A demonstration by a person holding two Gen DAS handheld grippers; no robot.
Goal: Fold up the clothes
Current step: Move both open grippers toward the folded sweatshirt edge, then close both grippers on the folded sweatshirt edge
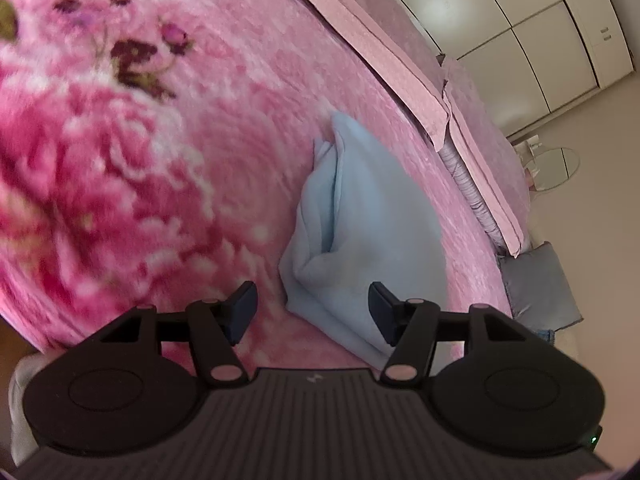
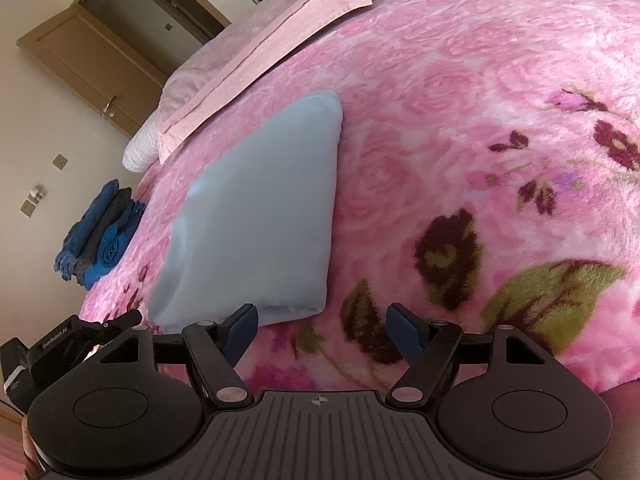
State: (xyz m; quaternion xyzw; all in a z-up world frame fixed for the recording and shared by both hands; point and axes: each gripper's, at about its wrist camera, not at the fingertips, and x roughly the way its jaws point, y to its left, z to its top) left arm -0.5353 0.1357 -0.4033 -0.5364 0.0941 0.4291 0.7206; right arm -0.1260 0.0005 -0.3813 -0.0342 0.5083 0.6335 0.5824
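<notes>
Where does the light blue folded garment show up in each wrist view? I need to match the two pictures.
Left wrist view: the light blue garment lies centre-right, reaching down between the open fingers.
Right wrist view: the garment lies centre-left, its near edge just above the left finger.
Shared landmark: the folded pink sheet along the blanket's far edge.

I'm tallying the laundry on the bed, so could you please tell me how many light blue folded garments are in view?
1. The light blue folded garment lies on the pink floral blanket, just ahead of both open tongs. A separate dark blue pile sits near the bed's edge; more may be hidden.
</notes>
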